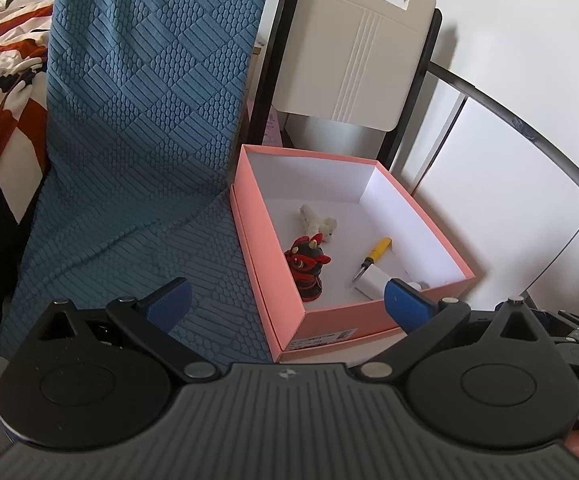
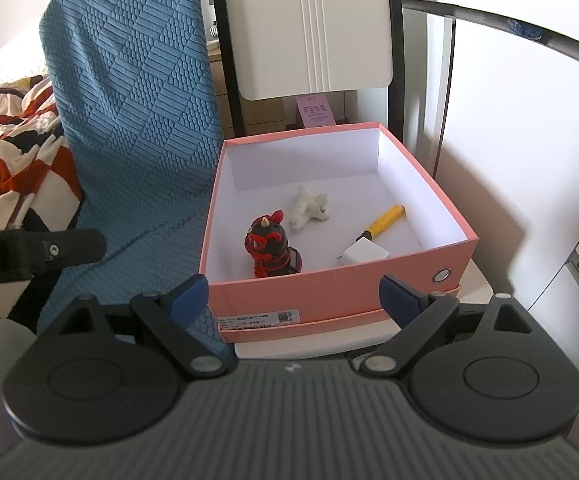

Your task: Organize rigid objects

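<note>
Both claws sit closest to us: the left claw is spread wide with nothing in it, and the right claw is the same, wide apart and empty. Just past them we've got the pink box with its lid off, sitting on a white table right beside a blue textured blanket. Inside the box, a red and black figurine stands near the front left, a fuzzy white toy lies behind it, and a yellow screwdriver lies to the right with its tip by a white charger. A white chair stands behind the box.
</note>
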